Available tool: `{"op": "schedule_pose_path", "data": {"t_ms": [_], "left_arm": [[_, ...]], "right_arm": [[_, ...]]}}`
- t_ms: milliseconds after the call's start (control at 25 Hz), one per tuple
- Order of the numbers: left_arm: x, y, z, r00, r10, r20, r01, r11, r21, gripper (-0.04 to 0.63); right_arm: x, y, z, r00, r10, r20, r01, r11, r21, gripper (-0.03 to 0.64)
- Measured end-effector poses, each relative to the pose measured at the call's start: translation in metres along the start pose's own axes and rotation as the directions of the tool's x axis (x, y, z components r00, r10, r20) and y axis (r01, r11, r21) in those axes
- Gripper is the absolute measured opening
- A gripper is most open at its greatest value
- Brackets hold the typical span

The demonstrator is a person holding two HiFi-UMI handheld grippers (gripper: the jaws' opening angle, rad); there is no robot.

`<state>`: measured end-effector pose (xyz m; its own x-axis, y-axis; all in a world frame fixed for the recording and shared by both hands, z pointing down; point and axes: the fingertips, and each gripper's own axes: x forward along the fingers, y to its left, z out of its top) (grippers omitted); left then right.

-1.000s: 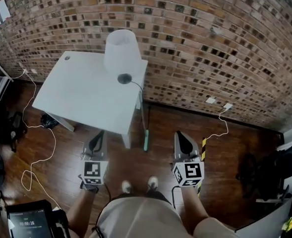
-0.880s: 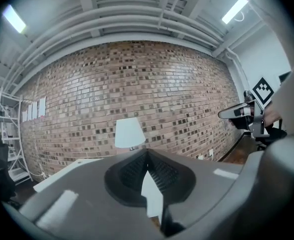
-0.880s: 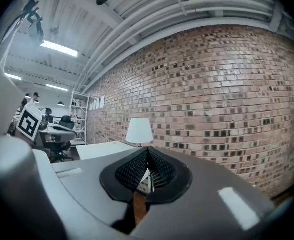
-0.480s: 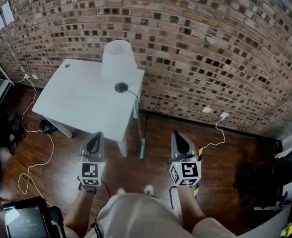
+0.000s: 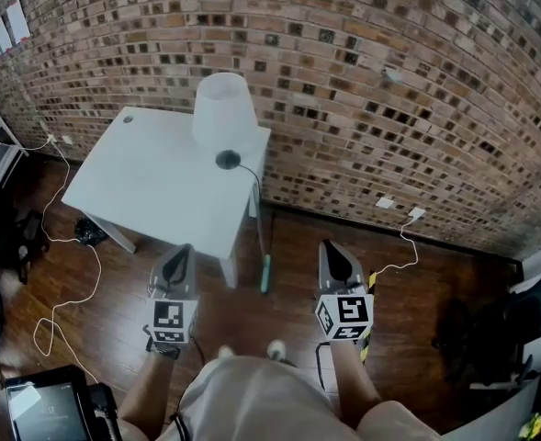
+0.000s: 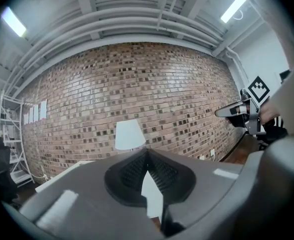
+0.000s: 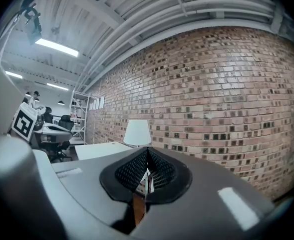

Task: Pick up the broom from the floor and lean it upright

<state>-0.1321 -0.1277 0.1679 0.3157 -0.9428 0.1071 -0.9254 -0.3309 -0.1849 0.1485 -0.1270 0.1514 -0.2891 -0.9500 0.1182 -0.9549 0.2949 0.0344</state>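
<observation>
The broom is a thin pole with a teal end. It stands steeply by the right corner leg of the white table, close to the brick wall. My left gripper hovers over the wooden floor to the broom's left, my right gripper to its right. Neither touches it. Both point level toward the wall. In the left gripper view the left gripper has its jaws meeting at the tips with nothing held. The right gripper is likewise shut and empty in its own view.
A white lamp stands on the table's far corner, its cord trailing off the edge. White cables snake across the floor at left. A yellow-black striped bar lies by my right gripper. Black chairs stand at right, a tablet at bottom left.
The head view has shifted a little, so everything sits slightly lower in the picture. Both grippers and the broom keep their places.
</observation>
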Motion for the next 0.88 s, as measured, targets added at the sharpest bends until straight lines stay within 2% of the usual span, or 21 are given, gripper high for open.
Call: {"op": "schedule_pose_path", "data": {"t_ms": [80,320,520,760,880], "left_arm": [[-0.005,0.001,0.002,1.0,-0.008,0.004,0.008,1.0,0.01,-0.002],[-0.031,0.015,-0.01,1.0,-0.015,-0.008,0.015,1.0,-0.02,-0.002],[-0.059,0.018,-0.031,0.999,-0.028,-0.04,0.026,0.999,-0.043,-0.003],[-0.097,0.001,-0.045,0.998,-0.017,-0.061,0.014,0.998,-0.054,-0.003],[-0.116,-0.027,-0.031,0.998,-0.036,-0.044,0.034,0.999,-0.039,-0.002]], "right_arm": [[-0.003,0.002,0.002,1.0,-0.011,-0.001,0.011,1.0,-0.01,0.014],[-0.022,0.025,0.008,0.999,-0.05,-0.006,0.049,0.994,-0.096,0.014],[-0.061,0.03,-0.007,0.994,-0.103,-0.028,0.102,0.994,-0.035,0.014],[-0.105,0.057,-0.013,0.998,-0.052,-0.023,0.052,0.999,-0.016,0.014],[-0.13,0.066,-0.01,1.0,-0.023,-0.002,0.023,0.999,-0.024,0.014]]}}
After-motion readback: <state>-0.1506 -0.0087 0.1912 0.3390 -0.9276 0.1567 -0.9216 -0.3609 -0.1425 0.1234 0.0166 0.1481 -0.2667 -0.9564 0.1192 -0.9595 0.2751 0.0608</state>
